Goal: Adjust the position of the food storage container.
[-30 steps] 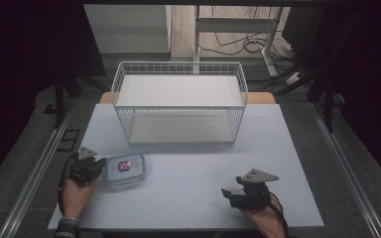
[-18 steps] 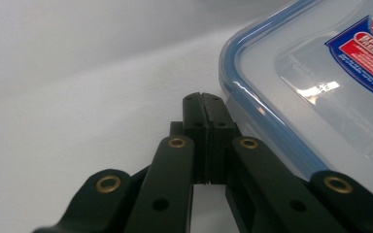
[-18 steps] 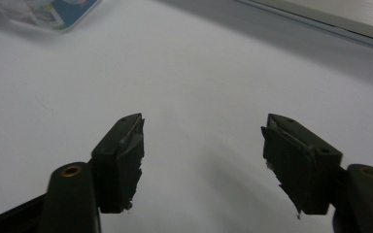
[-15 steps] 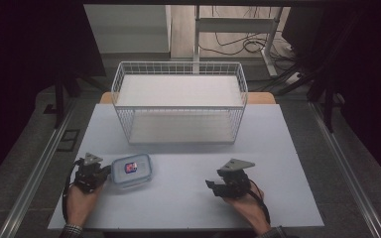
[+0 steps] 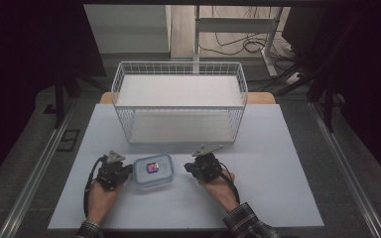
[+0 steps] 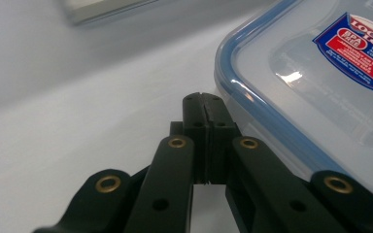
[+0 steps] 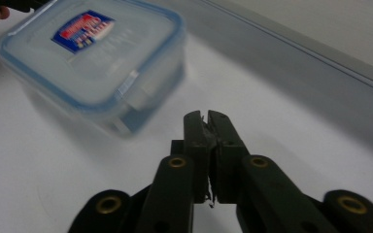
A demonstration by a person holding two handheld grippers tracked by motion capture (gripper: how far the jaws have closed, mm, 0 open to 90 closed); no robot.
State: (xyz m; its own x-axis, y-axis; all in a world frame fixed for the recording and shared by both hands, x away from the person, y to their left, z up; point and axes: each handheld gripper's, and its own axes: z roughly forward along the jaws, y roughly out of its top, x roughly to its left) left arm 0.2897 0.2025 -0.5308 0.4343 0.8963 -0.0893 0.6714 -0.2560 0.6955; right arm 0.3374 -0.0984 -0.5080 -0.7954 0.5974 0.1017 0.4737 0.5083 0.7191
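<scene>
A clear plastic food box (image 5: 153, 170) with a blue-rimmed lid and a red and blue sticker lies on the white table (image 5: 278, 148) near the front. My left gripper (image 5: 124, 172) sits just left of it, shut, with nothing between its jaws; its tips (image 6: 203, 98) are right beside the box's rim (image 6: 252, 92). My right gripper (image 5: 191, 168) is a short way to the right of the box, shut too and holding nothing. From the right gripper view the box (image 7: 97, 63) lies ahead and to the left of the closed tips (image 7: 204, 116).
A white wire basket (image 5: 178, 101) stands at the back middle of the table, open on top. A metal rail (image 5: 39, 168) runs along the table's left side. Cables lie on the floor behind the basket.
Both hands have moved inward. The box has slid to the right with the left gripper beside it, and the right gripper has come left toward the box.
</scene>
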